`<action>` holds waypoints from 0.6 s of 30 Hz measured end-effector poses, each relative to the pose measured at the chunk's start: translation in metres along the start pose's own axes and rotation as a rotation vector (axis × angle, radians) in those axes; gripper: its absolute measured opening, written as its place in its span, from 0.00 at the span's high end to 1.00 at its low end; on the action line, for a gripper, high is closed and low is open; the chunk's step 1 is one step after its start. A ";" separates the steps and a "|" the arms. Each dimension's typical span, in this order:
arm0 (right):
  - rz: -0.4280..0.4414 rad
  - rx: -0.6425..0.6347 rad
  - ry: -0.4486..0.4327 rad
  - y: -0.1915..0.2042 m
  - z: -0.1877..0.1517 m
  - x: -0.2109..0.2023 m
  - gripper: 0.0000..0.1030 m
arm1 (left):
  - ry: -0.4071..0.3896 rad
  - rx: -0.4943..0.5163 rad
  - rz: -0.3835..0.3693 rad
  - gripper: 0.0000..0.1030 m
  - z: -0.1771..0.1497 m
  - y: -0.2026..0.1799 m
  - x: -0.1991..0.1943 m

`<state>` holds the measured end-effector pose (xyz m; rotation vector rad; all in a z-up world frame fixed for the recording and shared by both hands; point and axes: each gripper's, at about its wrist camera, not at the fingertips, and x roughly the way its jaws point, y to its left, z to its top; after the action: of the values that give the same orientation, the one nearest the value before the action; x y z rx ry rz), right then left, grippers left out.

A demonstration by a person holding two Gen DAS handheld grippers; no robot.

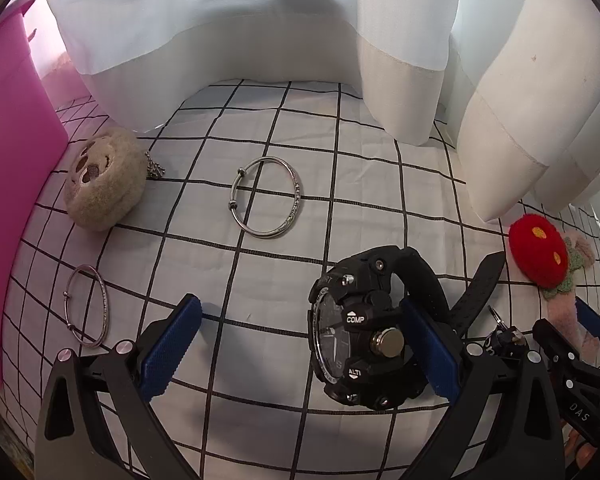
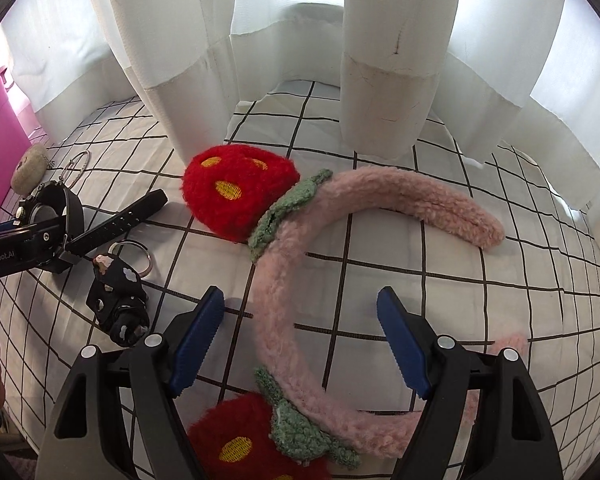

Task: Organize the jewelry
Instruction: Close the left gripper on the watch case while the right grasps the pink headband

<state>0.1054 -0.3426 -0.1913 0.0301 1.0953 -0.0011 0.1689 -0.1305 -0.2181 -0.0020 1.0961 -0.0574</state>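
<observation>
White curtains point(image 1: 228, 28) hang at the far edge of a white sheet with a black grid point(image 1: 260, 412) that covers the surface. A pink bin point(image 1: 12, 168) stands at the far left.

Left tongs point(image 1: 300, 354): jaws wide apart, gripping nothing. The black watch point(image 1: 360, 336) stands on edge between the blue pads, close against the right pad point(image 1: 432, 354); whether they touch cannot be told. Its strap point(image 1: 482, 284) trails to the right.

Two silver bangles lie flat on the sheet: the large bangle point(image 1: 266, 196) at centre, beyond the tongs, and the small bangle point(image 1: 87, 306) near left. A beige plush pad point(image 1: 106, 178) with a short chain point(image 1: 155, 168) lies at far left, beside the bin.

Right tongs point(image 2: 300, 344): jaws wide apart, gripping nothing. They straddle the band of a pink headband point(image 2: 380, 196) with two red strawberries, one far point(image 2: 236, 196) and one near point(image 2: 236, 440). A black keychain point(image 2: 118, 300) lies left of the headband, near the strap.
</observation>
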 end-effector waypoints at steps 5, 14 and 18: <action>0.003 -0.002 -0.012 -0.002 -0.002 0.000 0.27 | -0.002 0.017 0.019 0.06 -0.002 0.001 0.003; -0.005 0.009 -0.038 -0.005 -0.008 -0.004 0.27 | -0.019 0.029 0.051 0.05 -0.008 -0.006 0.002; 0.004 0.008 -0.046 -0.006 -0.012 -0.006 0.28 | -0.018 0.034 0.058 0.06 -0.009 -0.007 0.002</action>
<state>0.0917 -0.3479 -0.1912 0.0388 1.0494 -0.0025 0.1614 -0.1372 -0.2242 0.0600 1.0761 -0.0240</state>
